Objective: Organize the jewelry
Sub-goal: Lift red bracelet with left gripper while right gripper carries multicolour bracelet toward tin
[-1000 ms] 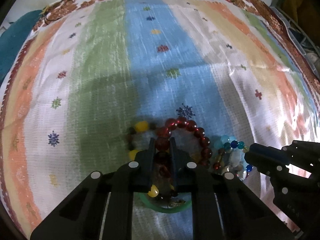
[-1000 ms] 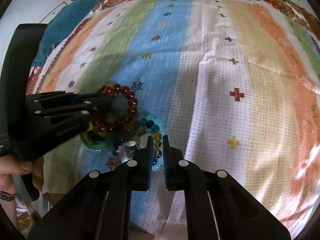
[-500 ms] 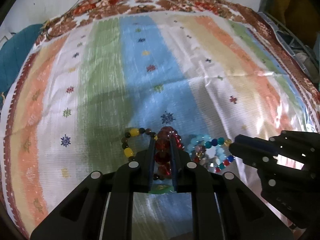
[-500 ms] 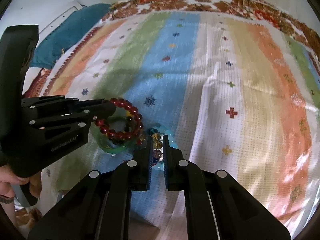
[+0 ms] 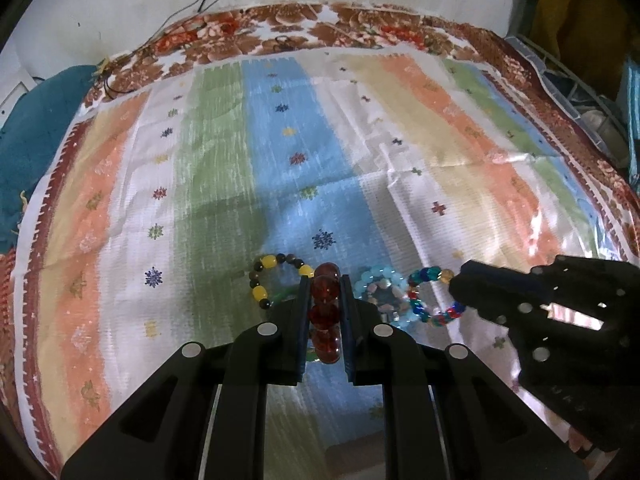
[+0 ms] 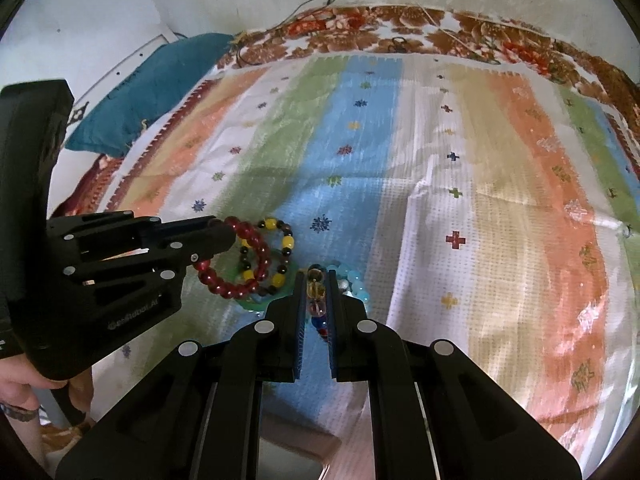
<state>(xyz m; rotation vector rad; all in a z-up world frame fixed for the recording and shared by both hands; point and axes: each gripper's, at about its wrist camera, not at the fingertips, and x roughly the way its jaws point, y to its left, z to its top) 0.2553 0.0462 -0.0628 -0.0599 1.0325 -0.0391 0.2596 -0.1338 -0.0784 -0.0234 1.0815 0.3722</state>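
My left gripper (image 5: pixel 325 280) is shut on a dark red bead bracelet (image 5: pixel 325 312) and holds it raised over the striped cloth; the bracelet (image 6: pixel 236 258) hangs as a ring from the left gripper (image 6: pixel 224 236) in the right wrist view. My right gripper (image 6: pixel 316 276) is shut on a multicoloured bead bracelet (image 6: pixel 316 300), also seen from the left (image 5: pixel 430 276). A yellow and black bead bracelet (image 5: pixel 264 280) lies on the cloth over a green bangle (image 6: pixel 256 302). A pale blue bead bracelet (image 5: pixel 376 280) lies between the grippers.
The striped cloth (image 5: pixel 280 168) has a brown floral border (image 5: pixel 320 28) at the far side against a white wall. A teal cushion (image 6: pixel 152 84) lies at the far left. A wire rack (image 5: pixel 580 96) stands at the right.
Both grippers have risen and pulled back from the pile. The red bracelet has lifted off the heap with the left gripper, and the multicoloured bracelet has lifted with the right.
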